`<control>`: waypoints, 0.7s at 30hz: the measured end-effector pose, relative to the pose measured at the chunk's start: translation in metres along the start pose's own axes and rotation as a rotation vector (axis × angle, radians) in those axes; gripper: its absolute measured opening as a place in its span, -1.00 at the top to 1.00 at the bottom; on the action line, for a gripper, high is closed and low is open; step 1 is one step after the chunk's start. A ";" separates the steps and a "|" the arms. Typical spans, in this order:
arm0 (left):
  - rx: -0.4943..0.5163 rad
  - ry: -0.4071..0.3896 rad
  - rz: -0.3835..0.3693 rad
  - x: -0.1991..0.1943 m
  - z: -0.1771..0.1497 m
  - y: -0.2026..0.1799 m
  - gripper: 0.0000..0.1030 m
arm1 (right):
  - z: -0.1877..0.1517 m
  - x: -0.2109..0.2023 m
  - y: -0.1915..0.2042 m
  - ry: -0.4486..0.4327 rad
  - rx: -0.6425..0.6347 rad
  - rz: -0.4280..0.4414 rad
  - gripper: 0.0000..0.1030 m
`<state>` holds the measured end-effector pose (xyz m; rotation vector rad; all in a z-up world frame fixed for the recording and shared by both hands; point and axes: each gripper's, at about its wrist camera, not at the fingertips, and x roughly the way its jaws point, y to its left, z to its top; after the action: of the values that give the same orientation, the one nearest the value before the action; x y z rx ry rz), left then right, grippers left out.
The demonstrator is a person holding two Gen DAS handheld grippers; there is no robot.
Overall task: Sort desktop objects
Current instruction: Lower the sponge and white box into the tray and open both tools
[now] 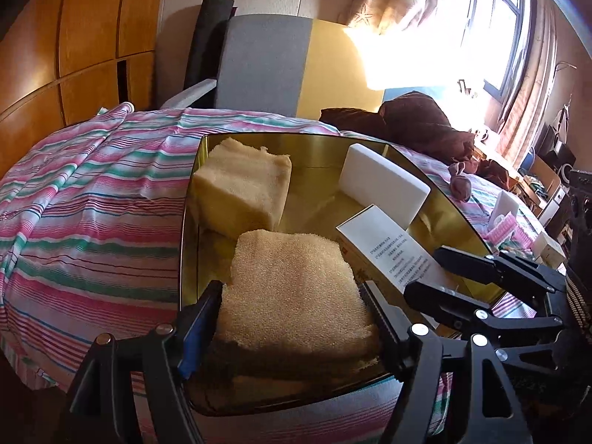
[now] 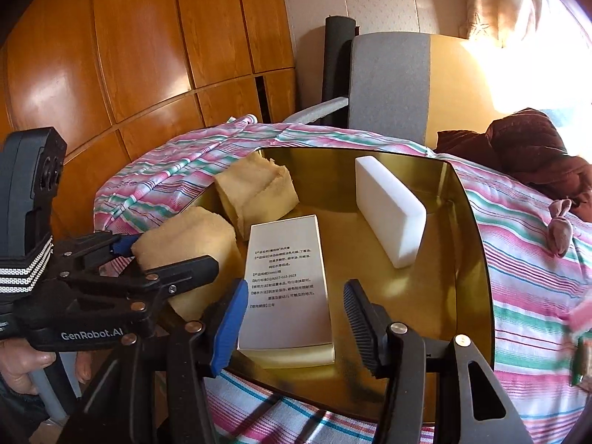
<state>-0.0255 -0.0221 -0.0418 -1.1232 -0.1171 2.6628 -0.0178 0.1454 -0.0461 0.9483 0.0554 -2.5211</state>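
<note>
Over tray (image 1: 462,222) — left claw (image 1: 292,314) hides sponge (image 1: 292,296) sides

Black plastic left gripper (image 2: 162,259) and right gripper (image 2: 292,318) with silver screws, blue-padded ribbed fingers (image 2: 229,322), white "GenRobot.AI" lettering, a striped strap; bare hand (image 2: 26,366) below.

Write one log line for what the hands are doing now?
left tool: shut on sponge | right tool: open over white box | gold tray
</note>
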 end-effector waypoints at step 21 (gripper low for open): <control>0.071 0.072 -0.012 0.021 0.015 -0.012 -0.29 | 0.007 0.019 -0.007 0.063 -0.047 -0.100 -0.02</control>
<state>-0.0479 -0.0047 -0.0439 -1.1898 -0.0159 2.5913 -0.0371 0.1427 -0.0536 1.0292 0.1847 -2.5679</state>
